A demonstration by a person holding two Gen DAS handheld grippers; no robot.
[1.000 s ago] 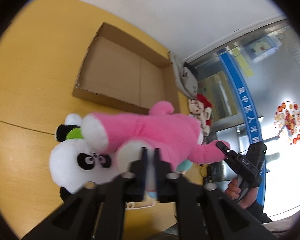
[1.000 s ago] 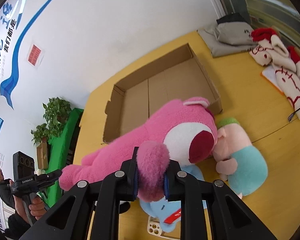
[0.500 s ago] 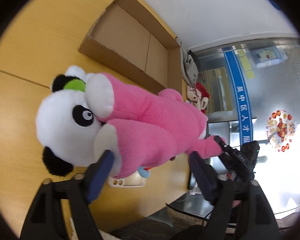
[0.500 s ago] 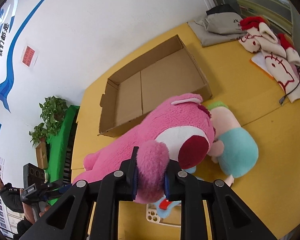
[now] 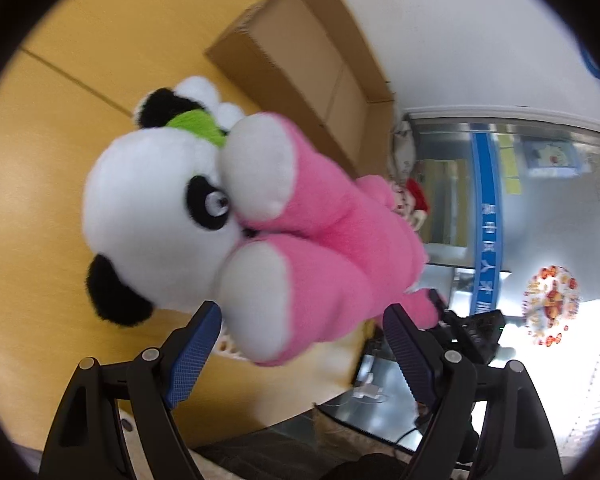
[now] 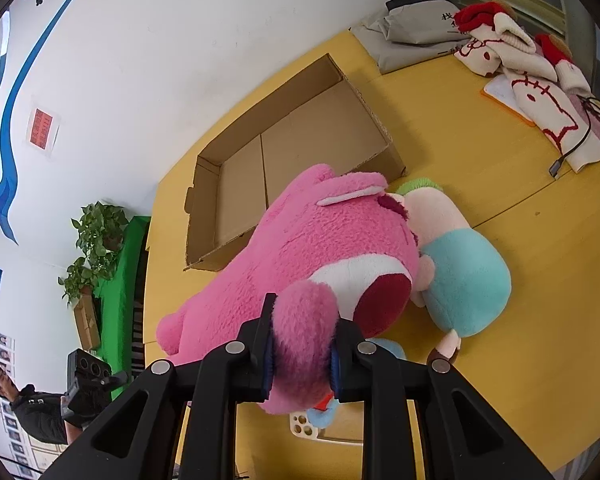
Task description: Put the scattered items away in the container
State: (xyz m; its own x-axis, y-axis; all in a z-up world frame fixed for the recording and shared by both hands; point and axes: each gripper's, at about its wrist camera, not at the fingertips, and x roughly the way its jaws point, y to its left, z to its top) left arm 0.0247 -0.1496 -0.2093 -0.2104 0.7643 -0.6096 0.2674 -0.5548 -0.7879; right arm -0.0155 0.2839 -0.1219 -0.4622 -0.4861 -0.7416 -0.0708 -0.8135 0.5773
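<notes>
Left gripper [image 5: 300,344]: its fingers [image 5: 194,350] are standing wide apart, one on either side of the near white-soled foot of the pink bear [image 5: 320,248]; whether a pad is brushing the plush is unclear.
Right gripper [image 6: 302,354]: its fingers [image 6: 265,350] are pinching the bear's [image 6: 300,248] arm, held narrow around the plush.
Pink bear: lying on the yellow surface [image 6: 500,184], near the open side of the empty cardboard box [image 6: 300,148].
Left wrist view only: a panda plush [image 5: 148,216] is sitting just left of the bear's feet, touching them.
Right wrist view only: a pink-and-teal plush [image 6: 456,264] is pressing against the bear's face on the right; clothes [image 6: 520,68] are lying at the far right; a person [image 6: 28,404] is standing at the far left.
</notes>
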